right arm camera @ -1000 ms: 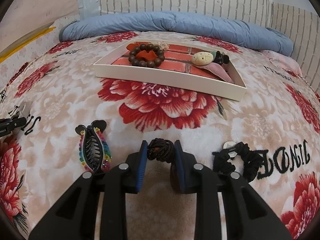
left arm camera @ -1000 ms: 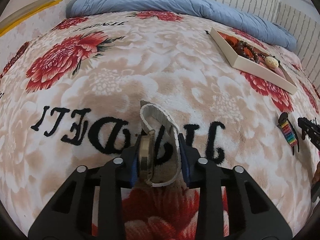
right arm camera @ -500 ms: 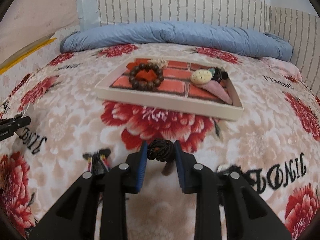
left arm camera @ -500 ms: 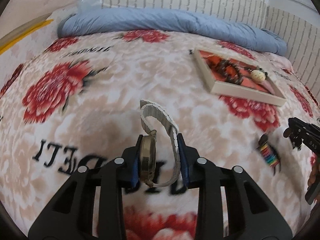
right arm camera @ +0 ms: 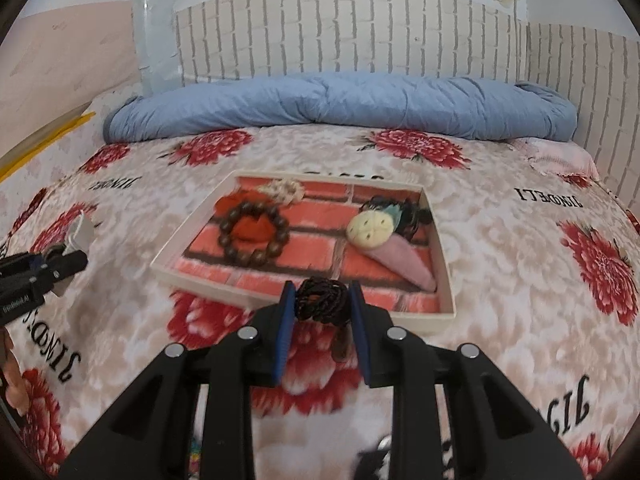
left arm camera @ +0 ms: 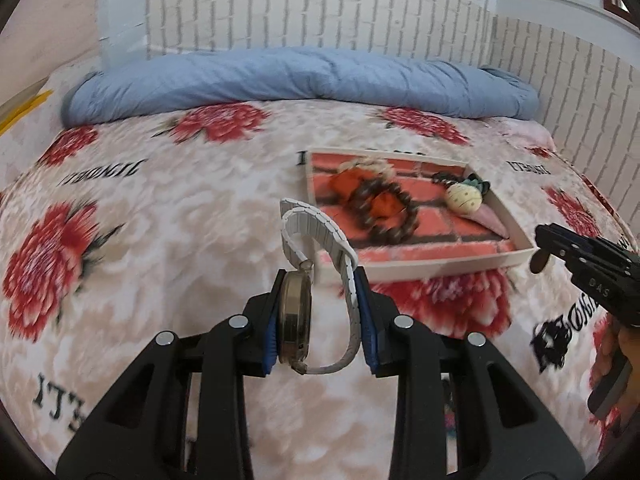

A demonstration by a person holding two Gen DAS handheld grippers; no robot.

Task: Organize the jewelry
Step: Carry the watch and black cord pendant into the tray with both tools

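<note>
My left gripper (left arm camera: 318,312) is shut on a wristwatch (left arm camera: 296,320) with a gold case and a white link band (left arm camera: 316,232), held above the bed. My right gripper (right arm camera: 322,312) is shut on a dark braided hair tie (right arm camera: 322,300) just before the near rim of a shallow white tray (right arm camera: 288,308). The tray (left arm camera: 440,266) has a red brick-pattern floor and holds a brown bead bracelet (right arm camera: 253,240), an orange piece, a cream round clip (right arm camera: 370,229) and a pink hair clip (right arm camera: 404,260). The right gripper also shows in the left wrist view at the right edge (left arm camera: 538,252), and the left gripper shows far left in the right wrist view (right arm camera: 68,256).
A floral plush blanket (right arm camera: 520,280) with black lettering covers the bed. A rolled blue quilt (right arm camera: 340,104) lies along the brick-pattern wall behind the tray. A black scrunchie (right arm camera: 376,460) and a bit of a rainbow clip (right arm camera: 194,448) lie low under my right gripper.
Both grippers have risen and moved toward the tray, each keeping its item. The tray now sits nearer the middle in both views; the rainbow claw clip and scrunchie have slid under the right gripper.
</note>
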